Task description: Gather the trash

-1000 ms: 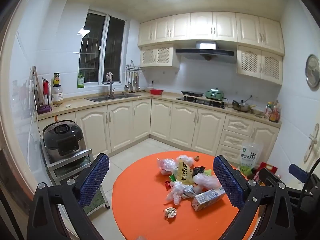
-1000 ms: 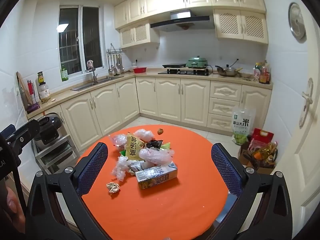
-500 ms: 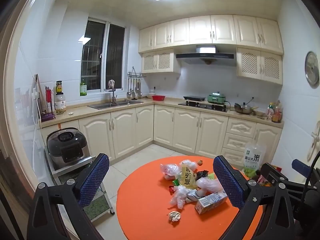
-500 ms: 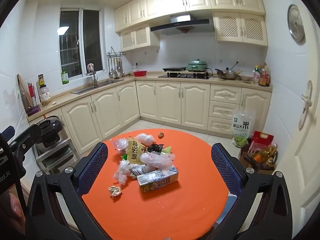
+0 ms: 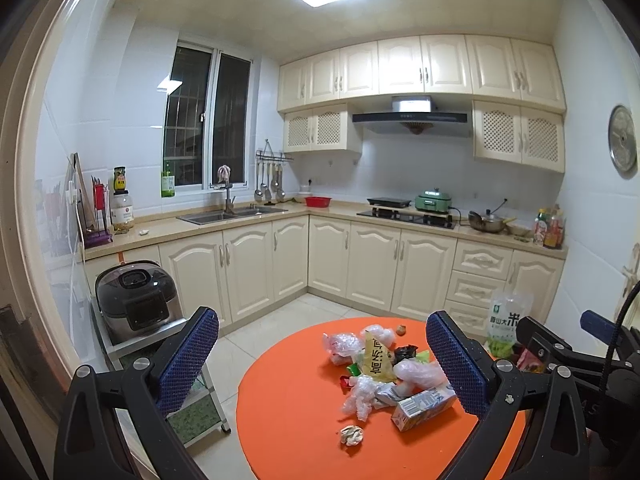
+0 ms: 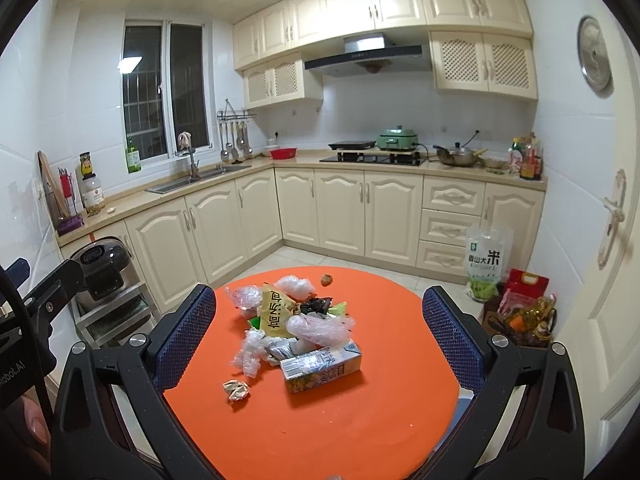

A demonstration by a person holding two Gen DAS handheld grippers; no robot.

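Still, both grippers are rising and tipping back from the orange table (image 6: pixel 360 420), left gripper (image 5: pixel 320 360) and right gripper (image 6: pixel 320 338) spread wide, holding nothing. Trash pile (image 6: pixel 292 320) is sitting untouched mid-table, milk carton (image 6: pixel 322 364) nearest; collecting isn't starting yet.

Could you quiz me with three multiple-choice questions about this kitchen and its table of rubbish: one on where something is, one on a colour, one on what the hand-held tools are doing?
1. Where is the crumpled white paper ball?
A. Near edge of the pile
B. In the steel sink
C. On the floor

2. What colour is the round table top?
A. Blue
B. Orange
C. White

3. How are the two tools?
A. Both shut on trash
B. One open, one shut
C. Both open, holding nothing

Answers: 1 A, it lies apart, nearest the camera. 2 B, plainly orange. 3 C, the left tool and right tool show wide, empty gaps.
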